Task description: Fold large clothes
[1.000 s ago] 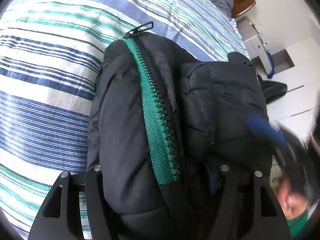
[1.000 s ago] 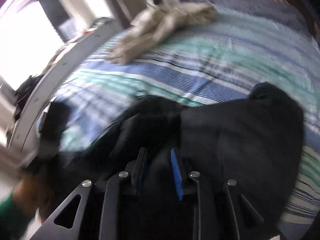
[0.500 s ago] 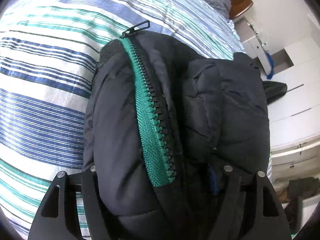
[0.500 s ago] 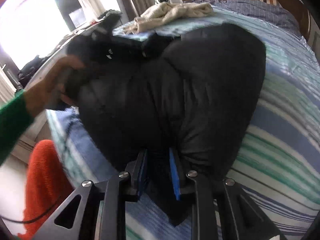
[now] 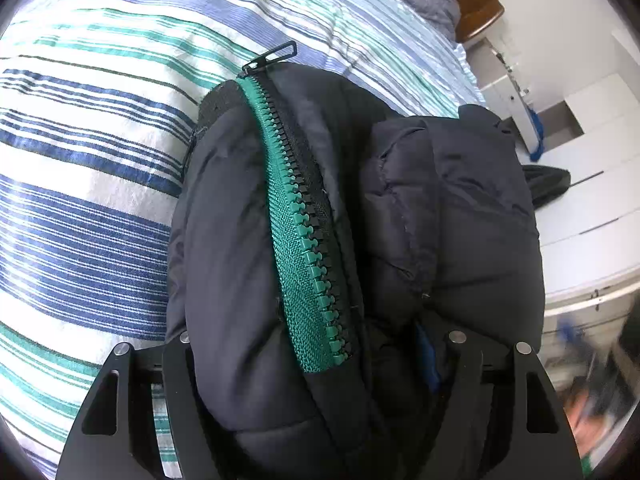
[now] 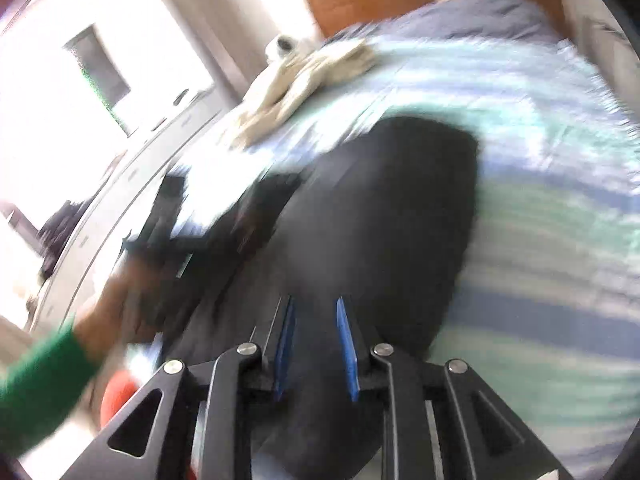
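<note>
Black padded jacket [image 5: 248,280] with a green zipper lies bunched on the blue-and-green striped bedspread [image 5: 80,184]; left gripper [image 5: 320,364] clamps its thick fold wide; right gripper [image 6: 314,344], nearly closed, pinches its fabric.

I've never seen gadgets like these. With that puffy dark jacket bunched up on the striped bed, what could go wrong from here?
The left gripper holds a thick wad of the black puffy jacket; springy padding might slip free. The green zipper is bent over the fold and could kink. The right gripper pinches only a thin edge, which might pull out.
</note>
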Tool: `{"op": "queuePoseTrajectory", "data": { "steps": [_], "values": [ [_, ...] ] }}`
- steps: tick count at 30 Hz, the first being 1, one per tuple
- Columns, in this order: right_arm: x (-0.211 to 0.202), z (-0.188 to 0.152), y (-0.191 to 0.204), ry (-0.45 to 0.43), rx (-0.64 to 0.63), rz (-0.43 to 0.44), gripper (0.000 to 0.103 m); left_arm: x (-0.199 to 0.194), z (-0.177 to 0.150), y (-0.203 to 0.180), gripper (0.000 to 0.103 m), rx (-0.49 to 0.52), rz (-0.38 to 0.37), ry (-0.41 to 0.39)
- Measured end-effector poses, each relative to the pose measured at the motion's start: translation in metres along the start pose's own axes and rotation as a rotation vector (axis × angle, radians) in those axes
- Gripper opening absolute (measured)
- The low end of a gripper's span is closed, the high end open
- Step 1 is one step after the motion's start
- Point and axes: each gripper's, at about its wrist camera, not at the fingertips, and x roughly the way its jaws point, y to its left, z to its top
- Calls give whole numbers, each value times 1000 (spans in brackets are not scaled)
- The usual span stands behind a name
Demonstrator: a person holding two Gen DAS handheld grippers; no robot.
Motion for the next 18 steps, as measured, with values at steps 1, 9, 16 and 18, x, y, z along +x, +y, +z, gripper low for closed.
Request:
{"op": "queuePoseTrajectory", "data": {
  "steps": [1,9,16,18],
  "values": [
    [11,18,-12,-4,46,-18,23,0,0,2,74,1,-1,0],
    [134,59,-55,186,11,-203,20,0,1,10,74,-36,-9,-17],
    [96,55,-27,122,-75,-292,24,-9,-1,5,75,-13,17,-14],
    [64,42,-5,66,-113,-252,26,-12,-4,2,76,-13,24,-20]
  ]
}}
